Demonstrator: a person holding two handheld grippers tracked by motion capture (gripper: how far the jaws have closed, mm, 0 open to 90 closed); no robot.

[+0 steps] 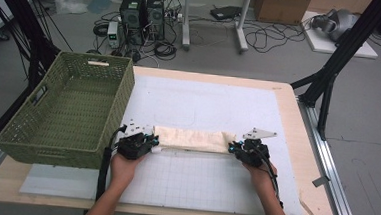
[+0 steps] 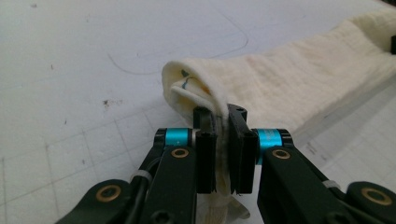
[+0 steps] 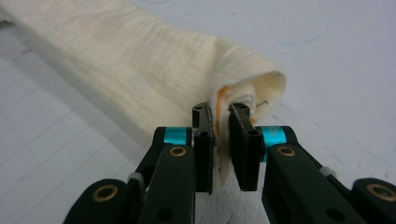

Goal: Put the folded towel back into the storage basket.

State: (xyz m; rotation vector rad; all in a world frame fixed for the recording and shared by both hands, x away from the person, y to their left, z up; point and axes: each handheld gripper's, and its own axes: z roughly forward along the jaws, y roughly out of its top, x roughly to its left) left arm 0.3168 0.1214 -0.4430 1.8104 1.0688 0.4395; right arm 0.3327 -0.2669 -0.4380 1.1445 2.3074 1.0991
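A cream cloth (image 1: 190, 139), folded into a long band, lies across the white gridded mat (image 1: 203, 108) near the table's middle. My left gripper (image 1: 152, 143) is shut on the cloth's left end; in the left gripper view the cloth (image 2: 289, 84) runs up and right from the gripper (image 2: 222, 116), with a fold of fabric pinched between the black pads. My right gripper (image 1: 232, 147) is shut on the cloth's right end. In the right gripper view the cloth (image 3: 140, 65) stretches up to the left, and its edge is clamped in the gripper (image 3: 219, 114).
A green woven basket (image 1: 107, 117) stands at the table's left, close to my left hand. The wooden table edge (image 1: 296, 144) runs along the right. Beyond the table, computers, cables and boxes sit on the floor.
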